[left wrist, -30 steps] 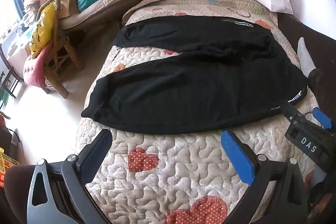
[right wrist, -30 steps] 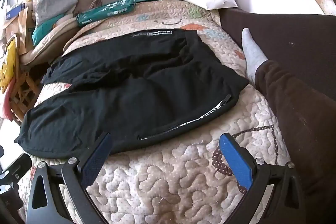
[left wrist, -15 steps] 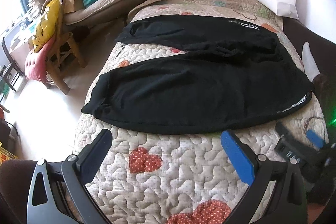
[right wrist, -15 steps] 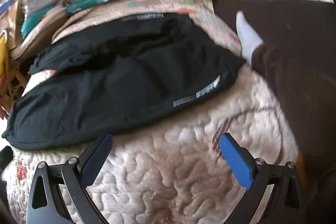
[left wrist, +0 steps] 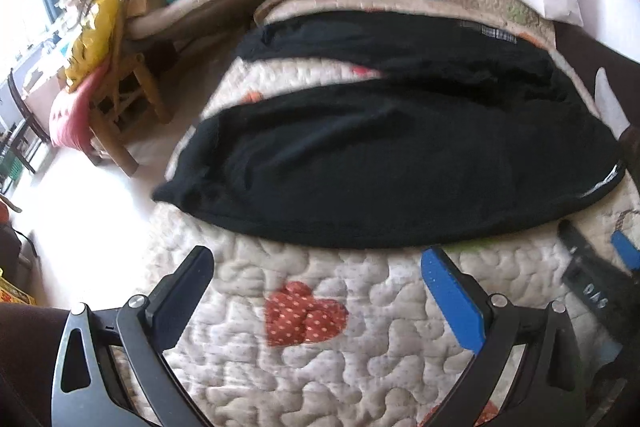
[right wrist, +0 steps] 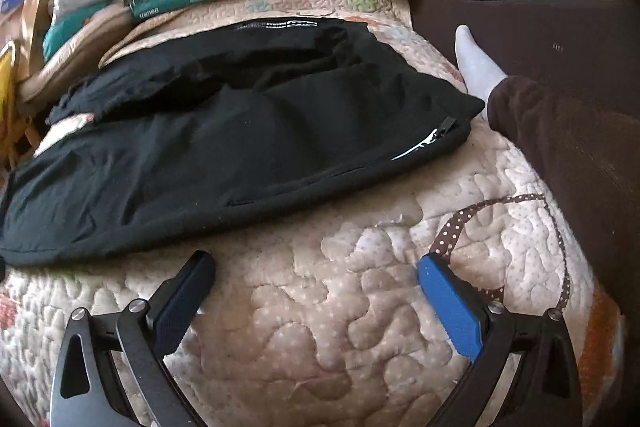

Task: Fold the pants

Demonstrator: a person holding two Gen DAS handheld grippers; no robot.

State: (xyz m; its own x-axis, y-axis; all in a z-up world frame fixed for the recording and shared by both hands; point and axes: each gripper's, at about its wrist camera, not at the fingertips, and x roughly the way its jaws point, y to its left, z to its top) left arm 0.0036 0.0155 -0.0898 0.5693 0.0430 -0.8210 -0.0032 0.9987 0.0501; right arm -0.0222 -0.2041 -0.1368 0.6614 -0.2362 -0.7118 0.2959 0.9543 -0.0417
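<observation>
You hold the left tool [left wrist: 318, 283] low over the quilt [left wrist: 360, 355], its fingers spread wide and gripping nothing. Your right tool [right wrist: 316, 287] hovers likewise, fingers apart and empty. The black pants [right wrist: 240, 139] lie spread flat across the bed, both legs laid out, just beyond both tools' fingertips, waistband end nearest your right tool, touching neither.

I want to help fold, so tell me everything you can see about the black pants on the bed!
The pants are black, soft, matte fabric, lying flat across the quilt, unfolded. The two legs spread apart toward the left; the waist end lies to the right, near a socked foot. White markings show at the waist corner, and a white printed strip on the far edge. The cloth is loosely wrinkled. Nothing grips it; both grippers hang short of it with jaws open.
</observation>
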